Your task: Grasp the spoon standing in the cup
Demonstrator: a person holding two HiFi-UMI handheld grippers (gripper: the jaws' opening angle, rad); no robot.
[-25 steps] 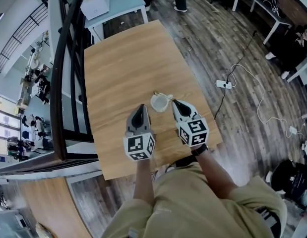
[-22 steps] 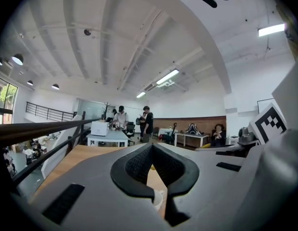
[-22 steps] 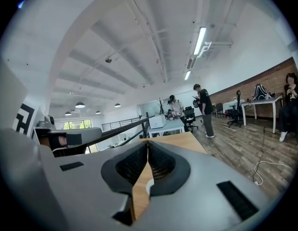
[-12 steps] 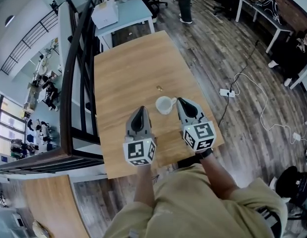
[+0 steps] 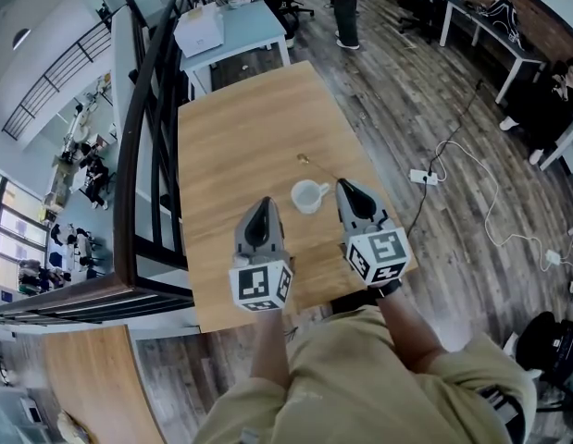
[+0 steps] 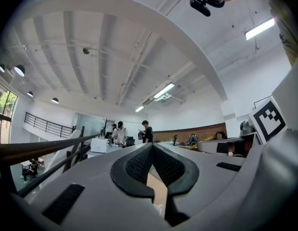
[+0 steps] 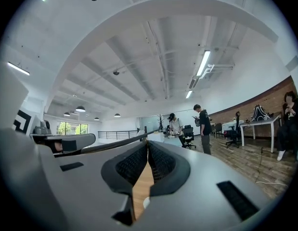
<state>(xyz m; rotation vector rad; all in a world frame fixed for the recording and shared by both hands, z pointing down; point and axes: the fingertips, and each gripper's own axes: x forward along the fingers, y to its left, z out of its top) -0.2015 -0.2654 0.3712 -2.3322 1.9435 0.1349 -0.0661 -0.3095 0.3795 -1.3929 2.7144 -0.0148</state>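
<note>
Right gripper (image 5: 342, 185) first: jaws are squeezed fully together, pads meeting at the tip. From the head view a thin spoon (image 5: 318, 169) runs out from that tip, up and away to the left, with its bowl end hanging over the bare table (image 5: 240, 118). So I read it as pinched by the very end of the handle. The one hedge is that the right gripper view doesn't actually show metal between the pads, since the thing is so skinny.

Handling-wise I figure it's light, stiff and slick. It's a narrow metal stick, so it won't bend, but with only the tail end held it can swivel or slide out of the pads pretty easily. A bite further up the handle, across the flat side, would feel safer to me.

Where it sits: the spoon isn't in the cup (image 5: 307, 195). The cup stands just left of the right gripper's nose, close but not touching as far as I see. The spoon passes beyond it on the far side.

Left gripper (image 5: 261, 203) is closed too with nothing in it, parked near the cup's other side. The cup looks small and easy to knock, so I'd keep both noses off it.
</note>
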